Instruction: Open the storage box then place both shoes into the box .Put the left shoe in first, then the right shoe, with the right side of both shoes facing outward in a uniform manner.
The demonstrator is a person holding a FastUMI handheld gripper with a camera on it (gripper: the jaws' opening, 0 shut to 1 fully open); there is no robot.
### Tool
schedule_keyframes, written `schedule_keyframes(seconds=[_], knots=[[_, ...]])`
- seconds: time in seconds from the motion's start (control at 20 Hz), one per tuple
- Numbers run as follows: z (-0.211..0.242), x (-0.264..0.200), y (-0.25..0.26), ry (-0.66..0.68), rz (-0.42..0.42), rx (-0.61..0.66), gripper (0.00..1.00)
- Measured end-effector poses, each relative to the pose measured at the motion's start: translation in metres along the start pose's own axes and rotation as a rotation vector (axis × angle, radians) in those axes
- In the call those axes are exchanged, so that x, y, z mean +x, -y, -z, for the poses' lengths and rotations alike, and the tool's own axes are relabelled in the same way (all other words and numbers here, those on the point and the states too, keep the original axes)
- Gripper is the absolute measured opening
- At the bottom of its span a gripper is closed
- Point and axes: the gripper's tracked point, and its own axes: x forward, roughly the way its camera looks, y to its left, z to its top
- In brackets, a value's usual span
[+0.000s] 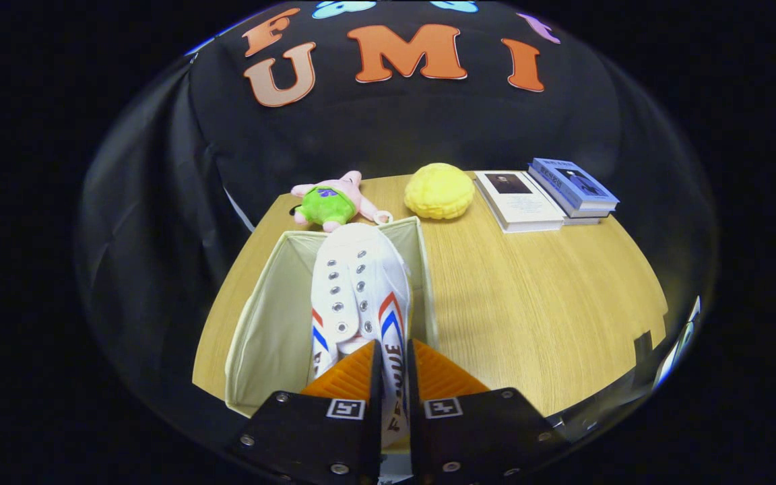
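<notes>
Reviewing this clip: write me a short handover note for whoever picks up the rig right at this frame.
Gripper: shut on the white shoe, pinching its side wall near the heel.
Shoe: held over the open storage box, toe pointing away toward the plush toy, on the box's right half.
Done: box is open.
Cannot tell: whether this is the left or right shoe, or whether another shoe already lies inside.
Left: lower and release this shoe, confirm its facing, then check the count in the box and place any missing shoe.
</notes>
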Motion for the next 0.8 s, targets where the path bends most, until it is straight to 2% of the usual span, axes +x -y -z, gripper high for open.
schedule_keyframes(seconds=[0.1, 0.15, 0.25, 0.3, 0.45, 0.8], knots=[[-0.016, -0.007, 0.006, 0.049, 0.007, -0.001, 0.32], [-0.023, -0.01, 0.008, 0.063, 0.008, 0.005, 0.57], [-0.034, -0.013, 0.018, 0.088, 0.018, 0.009, 0.93], [-0.042, -0.013, 0.022, 0.097, 0.021, 0.011, 0.99], [-0.067, -0.021, 0.038, 0.139, 0.024, 0.009, 0.99], [-0.161, -0.061, 0.077, 0.325, 0.044, -0.021, 0.99]])
